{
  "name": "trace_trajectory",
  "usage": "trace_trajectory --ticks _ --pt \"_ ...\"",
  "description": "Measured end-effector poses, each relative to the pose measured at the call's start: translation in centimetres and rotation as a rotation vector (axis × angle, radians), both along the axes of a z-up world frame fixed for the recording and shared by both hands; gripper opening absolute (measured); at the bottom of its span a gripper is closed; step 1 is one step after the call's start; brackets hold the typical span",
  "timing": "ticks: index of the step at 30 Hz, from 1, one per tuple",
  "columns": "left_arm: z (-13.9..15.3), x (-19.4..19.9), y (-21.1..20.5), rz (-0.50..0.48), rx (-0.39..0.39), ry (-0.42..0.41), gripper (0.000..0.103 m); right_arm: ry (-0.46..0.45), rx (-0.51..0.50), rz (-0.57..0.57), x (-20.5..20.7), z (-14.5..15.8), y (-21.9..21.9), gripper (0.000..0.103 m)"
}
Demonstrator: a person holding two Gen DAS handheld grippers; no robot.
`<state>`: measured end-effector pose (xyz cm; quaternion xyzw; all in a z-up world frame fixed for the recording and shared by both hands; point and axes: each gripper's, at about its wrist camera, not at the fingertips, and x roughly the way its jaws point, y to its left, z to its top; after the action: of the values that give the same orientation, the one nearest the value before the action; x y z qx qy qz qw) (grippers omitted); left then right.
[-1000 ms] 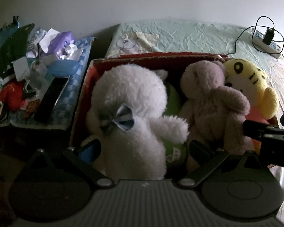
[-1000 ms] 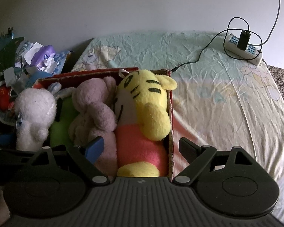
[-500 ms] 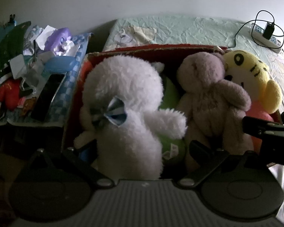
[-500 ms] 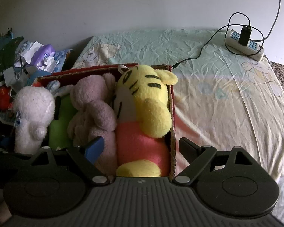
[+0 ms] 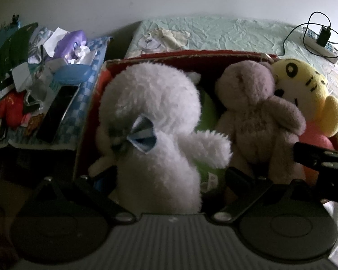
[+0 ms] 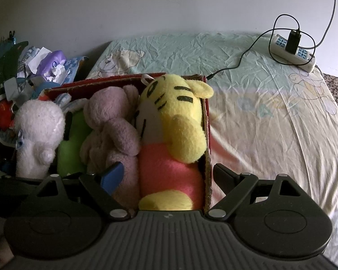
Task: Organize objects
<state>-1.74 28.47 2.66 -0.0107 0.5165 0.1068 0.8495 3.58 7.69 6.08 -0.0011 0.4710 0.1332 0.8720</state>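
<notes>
Left claw (image 5: 169, 177) spread wide around the white bear (image 5: 155, 121); right claw (image 6: 169, 175), at 3 o'clock, wide open, straddles the box (image 6: 206, 121) wall.

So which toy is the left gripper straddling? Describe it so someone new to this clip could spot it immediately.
Find the red cardboard box on the bed, packed with a row of plush toys. At its left end stands the fluffy white plush, next to a green toy and a mauve bear. It is the only white one, with a striped blue bow.
</notes>
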Motion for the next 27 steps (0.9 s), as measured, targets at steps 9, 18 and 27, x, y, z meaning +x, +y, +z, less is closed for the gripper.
trace_trajectory --ticks 9,18,27 --pt "-0.28 0.18 -0.03 -0.005 0.011 0.005 0.100 0.005 -0.003 0.007 0.12 -0.14 -0.08 0.089" --pt "-0.34 0.25 -0.04 -0.007 0.014 0.006 0.100 0.005 -0.003 0.009 0.13 -0.18 -0.06 0.090" --pt "-0.38 0.25 -0.07 -0.008 0.018 0.005 0.100 0.002 -0.010 0.015 0.15 -0.24 -0.04 0.090"
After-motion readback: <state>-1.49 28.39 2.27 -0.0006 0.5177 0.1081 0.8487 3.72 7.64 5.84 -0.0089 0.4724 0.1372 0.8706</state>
